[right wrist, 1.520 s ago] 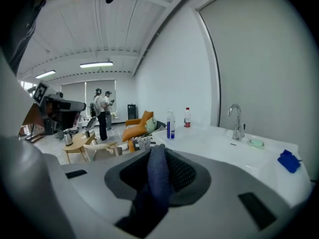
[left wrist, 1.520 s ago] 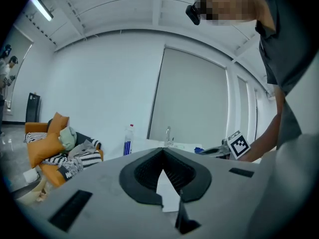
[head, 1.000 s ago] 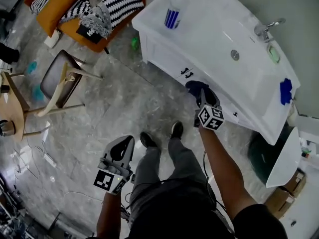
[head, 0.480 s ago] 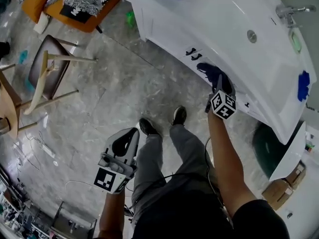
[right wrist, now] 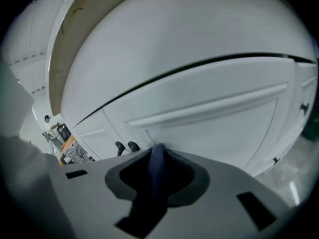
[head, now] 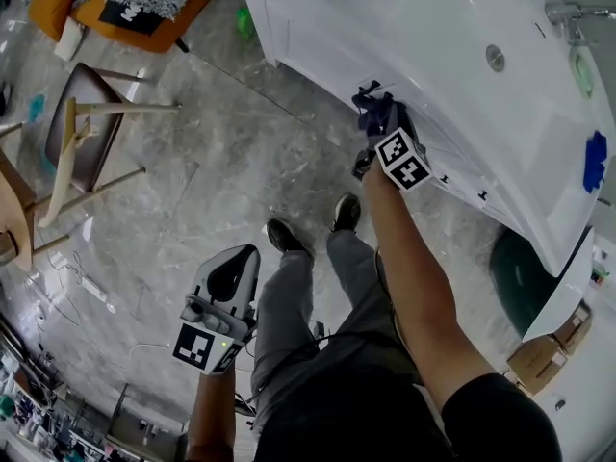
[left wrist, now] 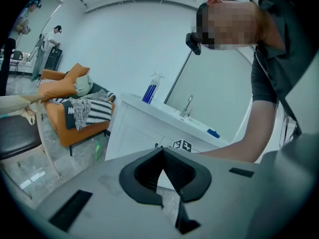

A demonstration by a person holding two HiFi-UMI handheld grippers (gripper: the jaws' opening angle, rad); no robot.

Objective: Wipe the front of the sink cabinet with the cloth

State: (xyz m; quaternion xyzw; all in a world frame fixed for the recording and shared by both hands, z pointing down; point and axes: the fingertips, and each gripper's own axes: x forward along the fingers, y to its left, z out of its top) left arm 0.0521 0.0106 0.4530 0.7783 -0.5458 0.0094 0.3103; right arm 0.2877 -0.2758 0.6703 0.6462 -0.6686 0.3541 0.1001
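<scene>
The white sink cabinet (head: 308,61) runs across the top of the head view, and its panelled front (right wrist: 209,108) fills the right gripper view. My right gripper (head: 377,114) is shut on a dark blue cloth (head: 370,101) and presses it against the cabinet front beside two small black door handles (right wrist: 125,147). In the right gripper view the cloth (right wrist: 156,169) stands pinched between the jaws. My left gripper (head: 239,258) hangs low over the floor, away from the cabinet, its jaws (left wrist: 163,153) shut on nothing.
A blue spray bottle (left wrist: 149,89) and a tap (head: 570,12) are on the counter, a blue sponge (head: 595,161) at its right end. A dark bin (head: 515,282) stands under that end. A chair (head: 77,128), an orange sofa (head: 91,12) and a green bottle (head: 245,22) lie left.
My right gripper has slid the cloth left along the cabinet front, from the middle panel up to the black door handles. The left gripper has hardly moved.
</scene>
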